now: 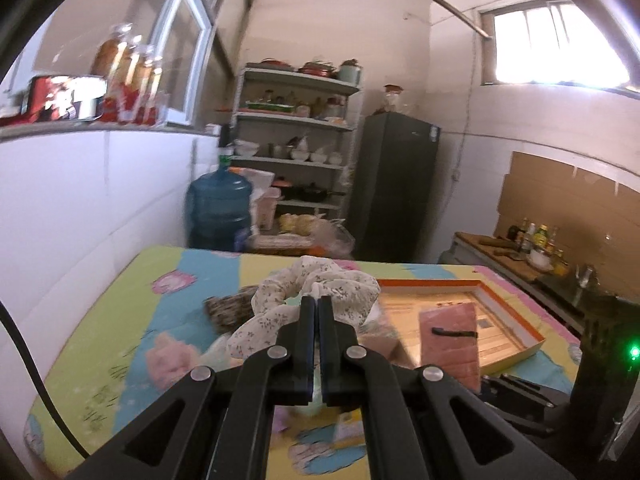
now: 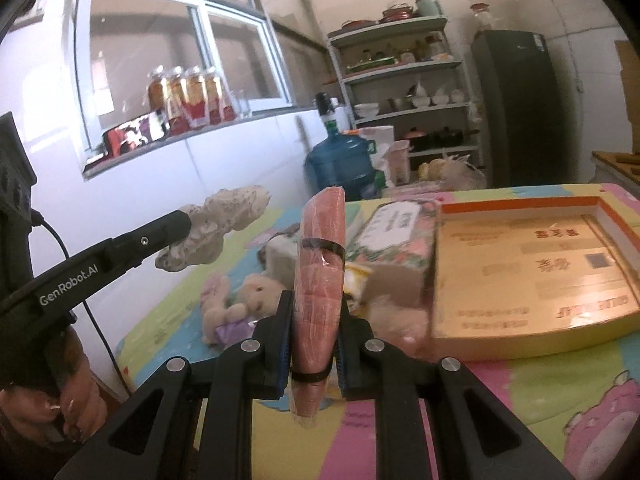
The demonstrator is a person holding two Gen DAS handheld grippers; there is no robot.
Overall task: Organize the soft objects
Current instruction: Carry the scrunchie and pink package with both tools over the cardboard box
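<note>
Cream floral fabric fills the left wrist view: my left gripper (image 1: 319,300) has its jaws pressed together on a scrunchie (image 1: 316,292), pinching one fold so the ring hangs free above the surface (image 1: 120,292). A darker patterned scrunchie (image 1: 228,308) lies just behind it on the cartoon-print cover. The orange-rimmed box lid (image 1: 472,320) sits toward the far right corner, with the pink packet (image 1: 450,340) in my other grip showing in front of it.

Right wrist view: my right gripper (image 2: 314,300) is clamped flat-on around the pink wrapped packet (image 2: 320,264), which stands upright between the jaws, black bands around it. A plush toy (image 2: 248,300) and a floral pack (image 2: 396,232) lie mid-surface, just beside the box lid (image 2: 532,264).

Judgement: both items are lifted for placing. Keep both grips firm, carry clear over the near rim, lower before releasing, one hand at a time.
</note>
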